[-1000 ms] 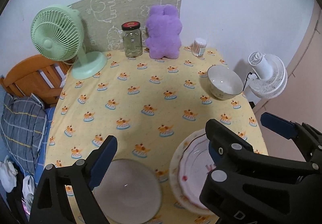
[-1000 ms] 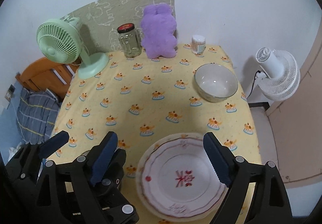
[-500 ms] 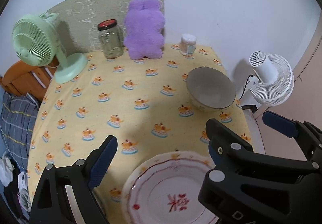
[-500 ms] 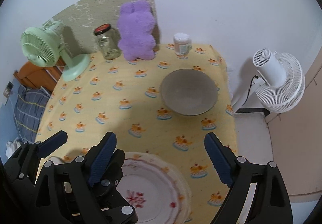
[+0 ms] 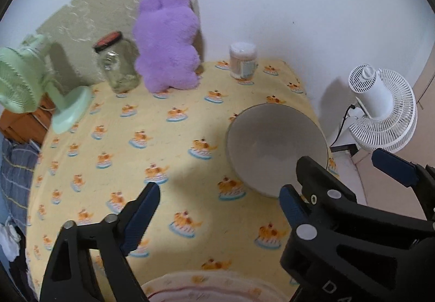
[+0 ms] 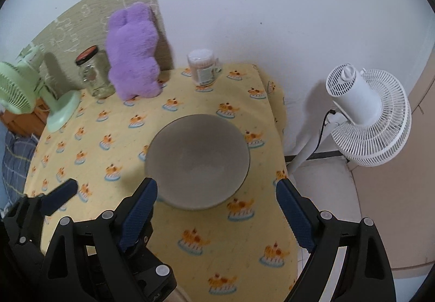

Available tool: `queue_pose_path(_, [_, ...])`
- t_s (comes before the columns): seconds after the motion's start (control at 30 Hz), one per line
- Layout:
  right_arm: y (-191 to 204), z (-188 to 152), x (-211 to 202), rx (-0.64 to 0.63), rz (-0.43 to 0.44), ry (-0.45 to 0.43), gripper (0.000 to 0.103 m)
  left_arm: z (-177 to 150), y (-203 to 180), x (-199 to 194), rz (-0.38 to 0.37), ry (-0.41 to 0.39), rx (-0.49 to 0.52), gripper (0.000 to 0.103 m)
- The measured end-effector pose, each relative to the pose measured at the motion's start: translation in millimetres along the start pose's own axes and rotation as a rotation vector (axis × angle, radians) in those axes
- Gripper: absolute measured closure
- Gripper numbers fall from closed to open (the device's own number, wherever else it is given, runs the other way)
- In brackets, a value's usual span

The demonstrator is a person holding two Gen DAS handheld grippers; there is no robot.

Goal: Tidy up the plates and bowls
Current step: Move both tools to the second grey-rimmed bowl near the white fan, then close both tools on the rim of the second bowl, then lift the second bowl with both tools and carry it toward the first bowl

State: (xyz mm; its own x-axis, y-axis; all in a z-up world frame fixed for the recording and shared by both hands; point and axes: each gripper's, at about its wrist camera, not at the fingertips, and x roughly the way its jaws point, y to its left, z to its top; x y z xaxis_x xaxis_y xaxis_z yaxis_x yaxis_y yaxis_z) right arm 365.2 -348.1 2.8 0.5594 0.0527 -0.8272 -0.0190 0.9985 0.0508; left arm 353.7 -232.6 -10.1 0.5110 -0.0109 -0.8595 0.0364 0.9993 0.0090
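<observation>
Nearest in the left wrist view, the rim of a plate (image 5: 206,284) shows at the bottom edge, lying flat on the bench (image 5: 174,155) between the left gripper's (image 5: 218,194) two arms. The left jaws are wide but closing, with only cloth between the pads. The right gripper (image 6: 216,193) also stands wide, jaws empty, pitched steeply down at the bench; both grippers sit side by side, pointing the same way.

Just beyond the right fingertips (image 6: 141,201) rests the bowl (image 6: 198,160), upright, mouth up, round with no long axis, near the bench's right edge. The pads flank its near rim without touching it.

Farther back along the wall: a green fan (image 6: 19,90), a glass jar (image 6: 93,76), a purple plush toy (image 6: 133,57), a small container (image 6: 204,68). A white fan (image 6: 369,117) stands off the bench, right.
</observation>
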Motion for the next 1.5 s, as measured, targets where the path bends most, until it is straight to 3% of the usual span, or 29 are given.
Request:
queue_pose_path(0.17, [-10, 13, 21, 0.007, -0.019, -0.028, 0.015, 13, -5, 26, -0.024, 0.022, -0.021, 0.017])
queue_pose_path(0.37, [-16, 23, 48, 0.023, -0.017, -0.018, 0.03, 22, -7, 50, -0.001, 0.044, -0.043, 0.019])
queue_pose_path(0.47, [-18, 25, 60, 0.035, -0.02, 0.001, 0.04, 25, -11, 59, -0.009, 0.05, -0.016, 0.032])
queue_pose_path(0.53, [-18, 25, 67, 0.036, -0.017, 0.019, 0.054, 27, -13, 64, 0.006, 0.053, -0.003, 0.038])
queue_pose_path(0.67, [-21, 24, 79, 0.055, -0.021, 0.047, 0.06, 29, -13, 73, 0.017, 0.074, -0.004, 0.057])
queue_pose_path(0.73, [-22, 23, 82, 0.056, -0.03, 0.057, 0.072, 29, -13, 76, 0.023, 0.084, -0.003, 0.064])
queue_pose_path(0.83, [-23, 22, 84, 0.059, -0.054, 0.055, 0.08, 28, -16, 80, 0.002, 0.103, 0.0, 0.074])
queue_pose_path(1.5, [-16, 15, 70, 0.029, -0.063, 0.128, 0.083, 15, -14, 64, 0.003, 0.122, 0.008, 0.076])
